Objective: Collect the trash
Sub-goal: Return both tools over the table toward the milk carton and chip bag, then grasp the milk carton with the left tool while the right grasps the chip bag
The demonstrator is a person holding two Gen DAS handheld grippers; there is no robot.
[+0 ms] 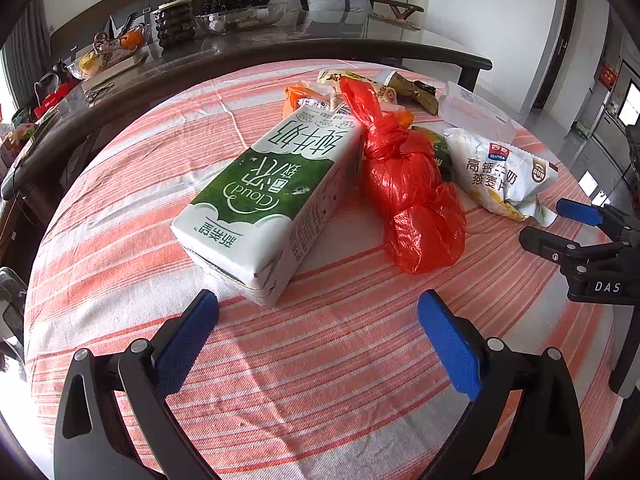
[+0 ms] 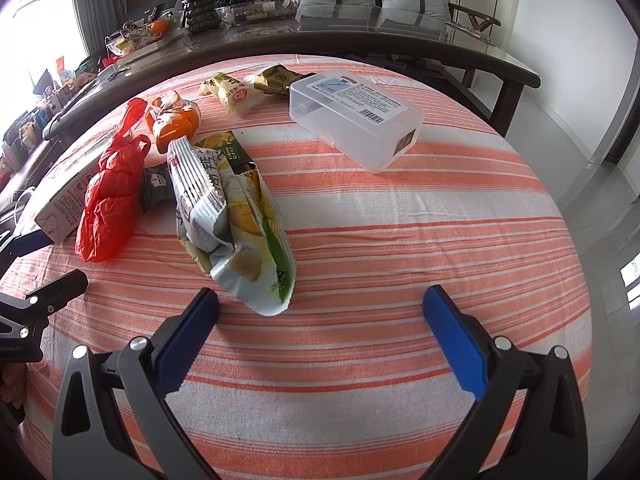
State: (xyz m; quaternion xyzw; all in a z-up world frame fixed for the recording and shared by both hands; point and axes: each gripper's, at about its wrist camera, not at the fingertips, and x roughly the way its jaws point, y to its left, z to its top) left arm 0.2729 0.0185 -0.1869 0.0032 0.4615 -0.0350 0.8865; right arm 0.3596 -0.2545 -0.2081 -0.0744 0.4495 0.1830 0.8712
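A green-and-white milk carton (image 1: 268, 200) lies on its side on the striped cloth, just beyond my left gripper (image 1: 318, 312), which is open and empty. A knotted red plastic bag (image 1: 408, 184) lies to its right, then a white oat-milk wrapper (image 1: 500, 172). My right gripper (image 2: 320, 308) is open and empty, just short of that wrapper (image 2: 224, 216). The red bag (image 2: 108, 200) and carton (image 2: 60, 200) show at the left of the right wrist view. The right gripper also appears at the right edge of the left wrist view (image 1: 560, 224).
A clear plastic box (image 2: 356, 116) lies at the back right of the cloth (image 2: 400, 260). Orange packets (image 2: 172, 120) and small snack wrappers (image 2: 236, 92) lie behind the bags. A dark table (image 2: 360, 40) with bowls, fruit and a plant stands beyond.
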